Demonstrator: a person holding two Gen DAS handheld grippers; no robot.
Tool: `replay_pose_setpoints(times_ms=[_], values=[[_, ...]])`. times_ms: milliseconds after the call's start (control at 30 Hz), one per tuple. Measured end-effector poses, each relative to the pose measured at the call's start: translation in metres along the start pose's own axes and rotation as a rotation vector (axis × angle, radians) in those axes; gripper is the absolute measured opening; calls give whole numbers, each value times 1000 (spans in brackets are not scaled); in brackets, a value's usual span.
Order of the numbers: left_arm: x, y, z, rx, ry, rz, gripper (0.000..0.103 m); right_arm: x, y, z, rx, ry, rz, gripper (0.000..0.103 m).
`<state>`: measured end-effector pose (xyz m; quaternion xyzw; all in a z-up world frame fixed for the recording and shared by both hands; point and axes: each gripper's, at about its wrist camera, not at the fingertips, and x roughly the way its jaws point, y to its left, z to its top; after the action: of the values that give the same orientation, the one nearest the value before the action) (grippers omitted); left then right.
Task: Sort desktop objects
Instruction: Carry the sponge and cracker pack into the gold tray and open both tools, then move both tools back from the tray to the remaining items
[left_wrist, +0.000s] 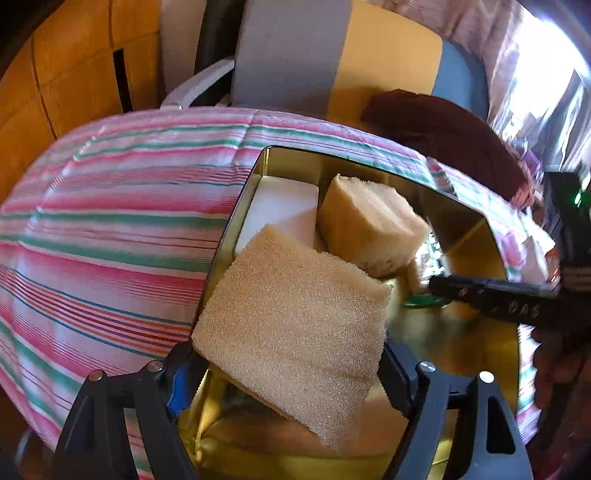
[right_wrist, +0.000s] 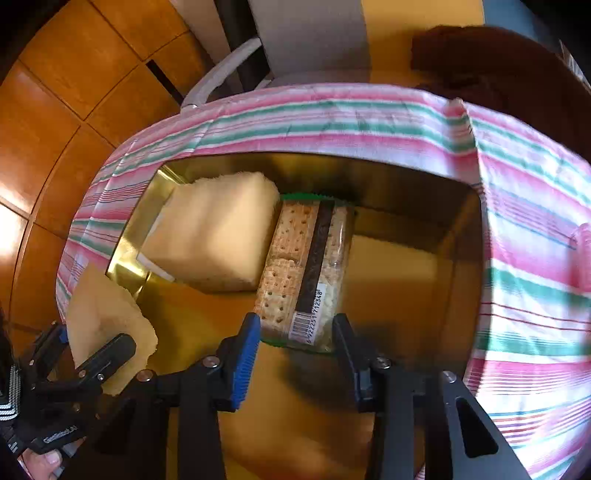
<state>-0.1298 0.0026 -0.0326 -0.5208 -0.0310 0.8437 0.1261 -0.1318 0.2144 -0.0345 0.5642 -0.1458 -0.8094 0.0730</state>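
An open gold tin (left_wrist: 221, 254) (right_wrist: 406, 177) stands on a striped cloth. It holds a white block (left_wrist: 284, 210), a beige sponge (left_wrist: 369, 225) (right_wrist: 218, 236) and a clear packet of crackers (right_wrist: 303, 262). My left gripper (left_wrist: 288, 354) (right_wrist: 83, 339) is at the tin's left end, open wide. A second beige sponge (left_wrist: 291, 325) (right_wrist: 107, 317) lies tilted and unsqueezed between its fingers. My right gripper (right_wrist: 297, 332) reaches into the tin, and its pads press both sides of the packet's near end. One right finger (left_wrist: 491, 295) shows in the left wrist view.
The pink, green and white striped cloth (left_wrist: 110, 229) (right_wrist: 535, 229) covers the table around the tin. Beyond it are a grey chair back (left_wrist: 288, 51), a dark red cloth (left_wrist: 443, 129) (right_wrist: 498, 62) and a wooden floor (right_wrist: 74, 110). A hand (right_wrist: 48, 458) holds the left gripper.
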Motion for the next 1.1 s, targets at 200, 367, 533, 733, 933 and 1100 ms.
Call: replay_pose_setpoints(times_ms=[200, 367, 533, 733, 933, 1100], values=[[-11, 3, 3, -25, -22, -8, 84, 6, 8, -2, 1, -7, 73, 44], [-6, 0, 4, -8, 8, -5, 85, -13, 6, -7, 1, -61, 87, 48], [-10, 0, 5, -40, -28, -25, 85, -38, 8, -14, -25, -115, 112, 54], [-28, 7, 8, -114, -77, -10, 85, -64, 3, -27, -38, -175, 117, 54], [-48, 29, 5, -305, -126, -77, 83, -91, -12, -45, -18, -227, 123, 54], [-56, 8, 1, -269, -151, -95, 83, -114, -39, -60, 9, -271, 75, 54]])
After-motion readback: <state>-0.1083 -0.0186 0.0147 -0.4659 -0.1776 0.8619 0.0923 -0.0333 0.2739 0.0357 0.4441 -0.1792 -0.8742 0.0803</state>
